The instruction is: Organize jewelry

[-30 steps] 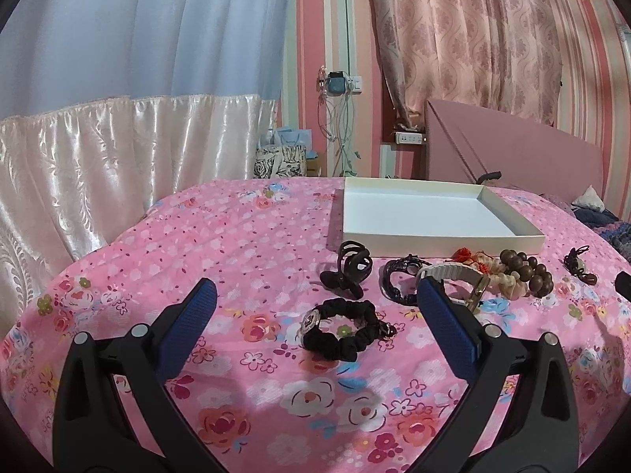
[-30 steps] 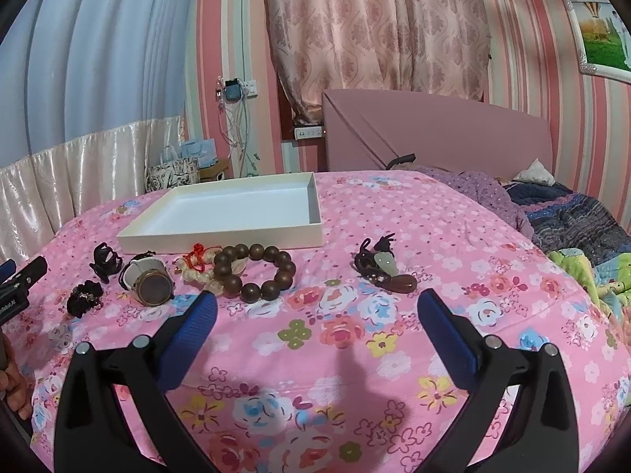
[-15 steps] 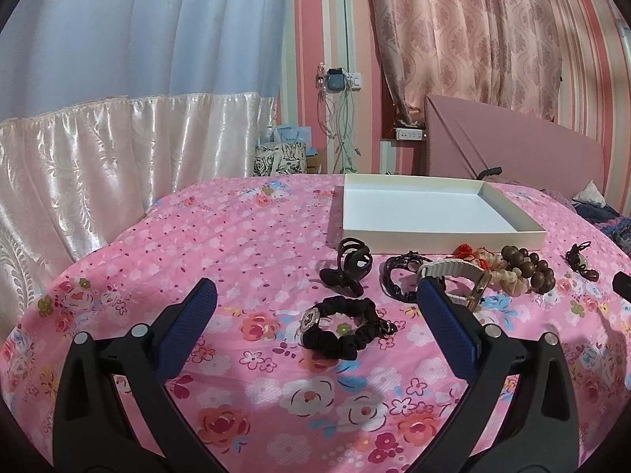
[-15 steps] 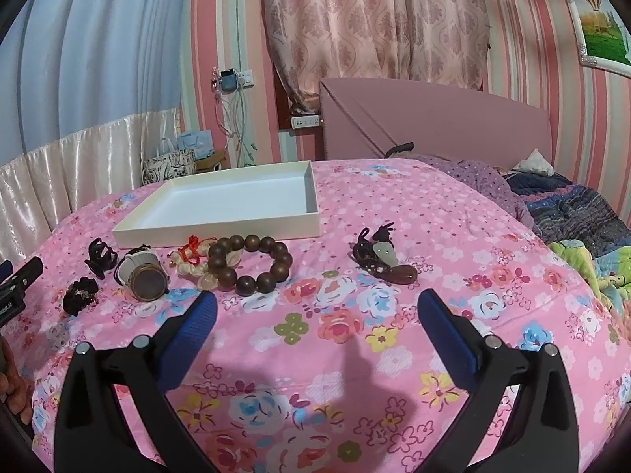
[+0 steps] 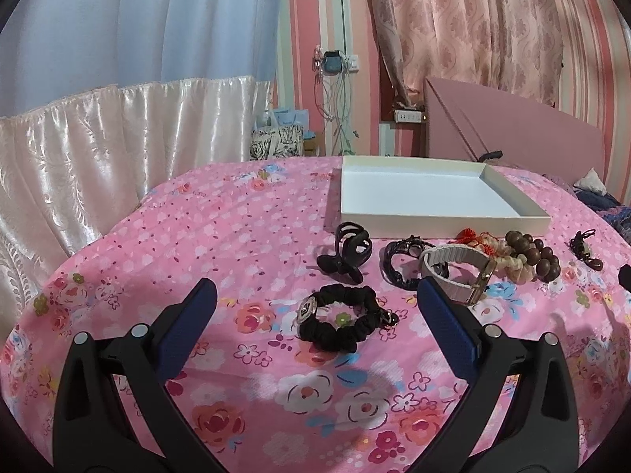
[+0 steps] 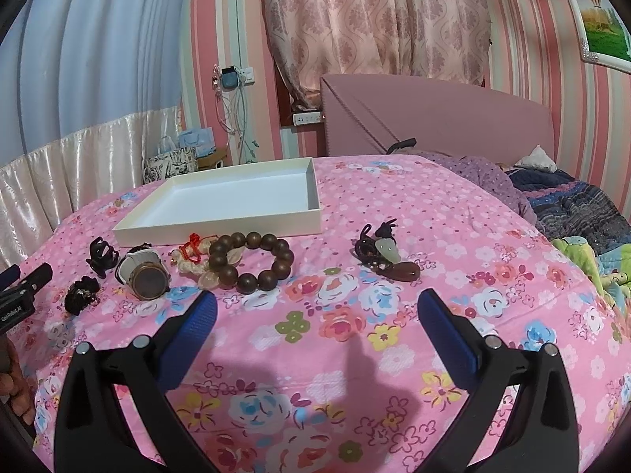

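**Soft quilt waiting to snag**

The white tray (image 5: 445,232) is sitting empty beyond both tongs. Left gripper (image 5: 315,315), spread, is framing the black scrunchie (image 5: 339,321); right gripper (image 6: 317,313), spread, is facing the bead bracelet (image 6: 252,262). Either could be pinching quilt (image 6: 394,339).

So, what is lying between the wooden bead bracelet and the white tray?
In the right wrist view, only bare pink floral bedspread separates the wooden bead bracelet from the white tray; nothing else lies there.
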`<state>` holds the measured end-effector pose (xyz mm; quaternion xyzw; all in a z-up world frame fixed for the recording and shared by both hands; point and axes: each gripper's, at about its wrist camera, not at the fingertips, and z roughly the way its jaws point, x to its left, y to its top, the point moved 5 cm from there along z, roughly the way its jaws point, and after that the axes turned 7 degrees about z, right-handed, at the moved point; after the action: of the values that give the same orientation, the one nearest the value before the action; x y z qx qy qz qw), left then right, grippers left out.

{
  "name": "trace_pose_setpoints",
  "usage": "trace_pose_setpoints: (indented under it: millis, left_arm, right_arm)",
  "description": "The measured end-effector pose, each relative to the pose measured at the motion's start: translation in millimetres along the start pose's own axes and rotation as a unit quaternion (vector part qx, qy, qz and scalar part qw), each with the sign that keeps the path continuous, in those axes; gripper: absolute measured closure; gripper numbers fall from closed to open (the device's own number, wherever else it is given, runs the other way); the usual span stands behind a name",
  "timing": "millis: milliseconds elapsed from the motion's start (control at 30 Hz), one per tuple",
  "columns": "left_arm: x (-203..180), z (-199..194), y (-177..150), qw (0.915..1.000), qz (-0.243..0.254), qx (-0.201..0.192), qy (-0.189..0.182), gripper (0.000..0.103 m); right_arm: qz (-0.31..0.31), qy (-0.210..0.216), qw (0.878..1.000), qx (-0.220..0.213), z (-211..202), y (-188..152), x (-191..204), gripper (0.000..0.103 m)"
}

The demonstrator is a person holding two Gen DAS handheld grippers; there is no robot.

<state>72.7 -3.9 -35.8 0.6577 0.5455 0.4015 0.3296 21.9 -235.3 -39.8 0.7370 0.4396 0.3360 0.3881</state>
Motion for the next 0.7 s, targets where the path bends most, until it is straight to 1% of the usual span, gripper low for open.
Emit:
trace_pose_setpoints:
  millis: [133, 500, 700]
  left_arm:
    - [0.1, 3.2, -1.2, 1.0000, 0.001, 0.008, 0.001, 0.003]
    - [0.2, 5.2, -2.1, 0.9999, 0.000, 0.015, -0.001, 0.003]
    - [-3.7, 13.8, -3.5, 0.9992, 0.005, 0.035, -0.016, 0.003]
  right_arm:
    - [-0.002, 0.000, 1.000, 0.000, 0.4, -0.2, 1.6, 0.002]
    - [-0.003, 0.000, 1.000, 0.003, 1.6, -0.7, 2.5, 0.002]
    - [-0.004, -0.001, 1.000, 0.009, 3.4, -1.6, 2.0, 0.002]
